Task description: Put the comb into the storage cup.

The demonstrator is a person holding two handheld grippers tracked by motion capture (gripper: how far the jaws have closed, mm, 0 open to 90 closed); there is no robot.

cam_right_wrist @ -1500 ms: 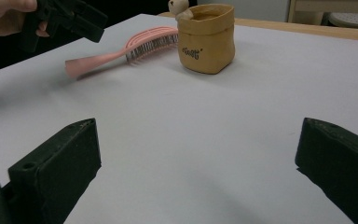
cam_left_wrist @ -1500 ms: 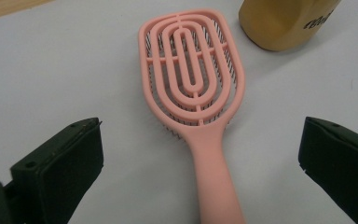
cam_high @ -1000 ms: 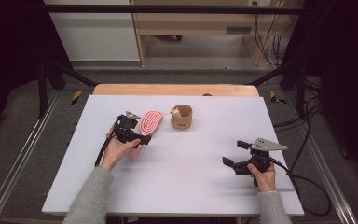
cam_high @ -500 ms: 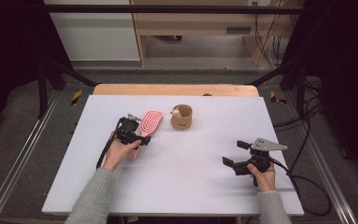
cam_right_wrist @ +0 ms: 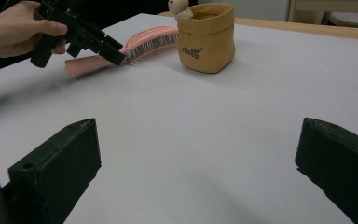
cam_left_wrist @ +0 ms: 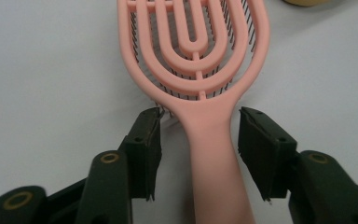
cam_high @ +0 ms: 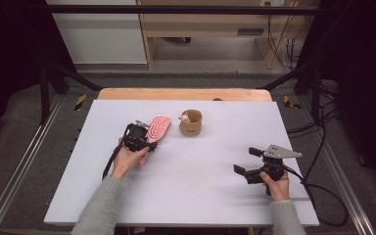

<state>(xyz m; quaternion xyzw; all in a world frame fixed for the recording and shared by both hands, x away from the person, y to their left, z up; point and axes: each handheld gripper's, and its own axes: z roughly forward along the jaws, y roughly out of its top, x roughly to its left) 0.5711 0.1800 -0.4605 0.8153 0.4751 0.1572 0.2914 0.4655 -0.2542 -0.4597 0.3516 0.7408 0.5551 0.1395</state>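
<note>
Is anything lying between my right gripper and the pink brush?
No. Between the right gripper and the pink brush the white table is bare, as the high view and right gripper view show.

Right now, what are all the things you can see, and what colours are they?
hairbrush: one, pink, lying on the table left of the pot, its handle between the left jaws, which have just been closing but do not yet touch it.
pot: one, tan, mid-table, a small toy figure peeking out.
table: one, pale grey top.
left hand-held gripper: one, black, around the brush handle.
right hand-held gripper: one, black, open over bare table.
</note>
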